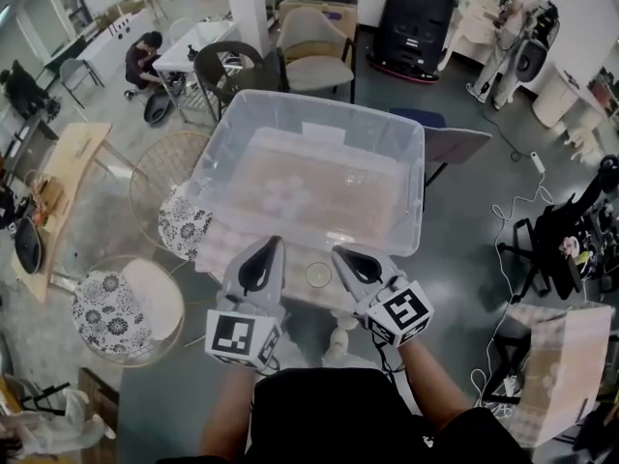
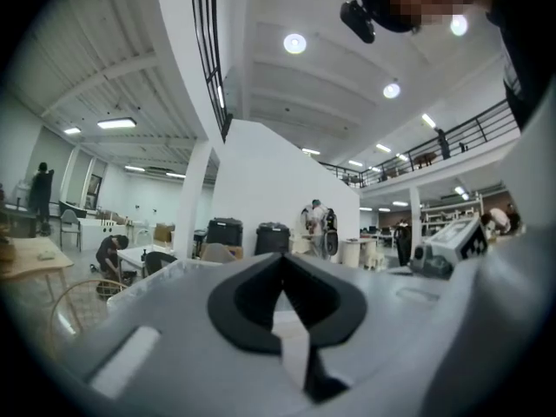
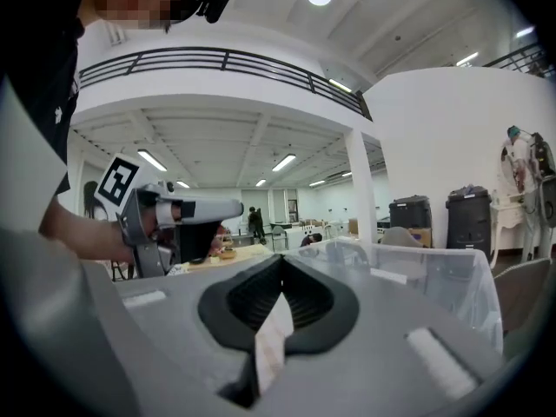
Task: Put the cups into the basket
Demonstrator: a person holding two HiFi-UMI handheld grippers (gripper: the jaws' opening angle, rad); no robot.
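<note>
The person held both tools low and close to the body, side by side over the near edge of the bench [image 1: 224, 251], which read as a ready stance rather than a reach. The left claw [image 1: 275, 244] had its jaws pressed together with nothing between them. The right claw [image 1: 338, 252] was likewise shut and empty, its tips meeting in its own view. Both pointed forward toward the basket [image 1: 411, 153], a large clear plastic tub that sat in the middle of the bench with its mouth open upward, probably so that cups could be dropped in from above without tilting anything. One cup [image 1: 318, 275], clear and seen from above as a ring, stood apparently upright on the bench between the two claws, just short of the basket's near wall and outside it. Faint round shapes showed through the tub's floor, but whether they were cups already inside or something beneath it could not be told. Since neither claw touched the cup, the task looked to be either at its start or between picks. Either claw would need to open before closing on the cup's wall. Thin clear plastic would probably flex under a hard squeeze, so a light grip seemed wise.
</note>
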